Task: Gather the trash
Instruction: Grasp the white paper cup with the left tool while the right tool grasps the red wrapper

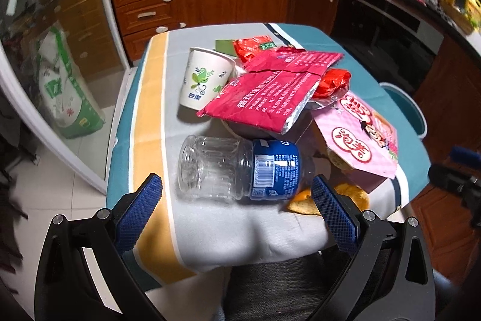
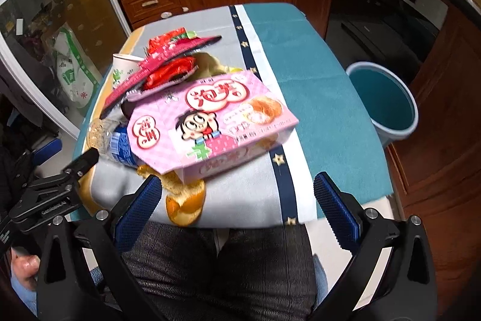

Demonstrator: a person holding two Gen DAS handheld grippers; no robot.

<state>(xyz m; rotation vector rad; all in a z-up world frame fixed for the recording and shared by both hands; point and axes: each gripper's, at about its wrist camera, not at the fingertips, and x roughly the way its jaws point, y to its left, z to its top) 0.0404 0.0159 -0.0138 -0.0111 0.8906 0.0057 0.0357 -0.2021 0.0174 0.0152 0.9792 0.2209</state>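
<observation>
Both claws are spread and empty: the left claw [image 1: 236, 194] frames the fallen bottle [image 1: 237, 167] mid-frame on the worktop [image 1: 210, 230], likely its pick, while the right claw [image 2: 237, 194] faces the pink box [image 2: 216, 122], bucket [image 2: 387, 104] waiting right of centre.

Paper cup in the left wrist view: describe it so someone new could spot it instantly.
Start at the table with the striped cloth and find the pile of trash on it. At the pile's left edge, next to the yellow stripe, stands the paper cup, tilted, mouth up. It is the only white item with a green leaf print; its neighbours are red wrappers and a clear plastic bottle.
</observation>
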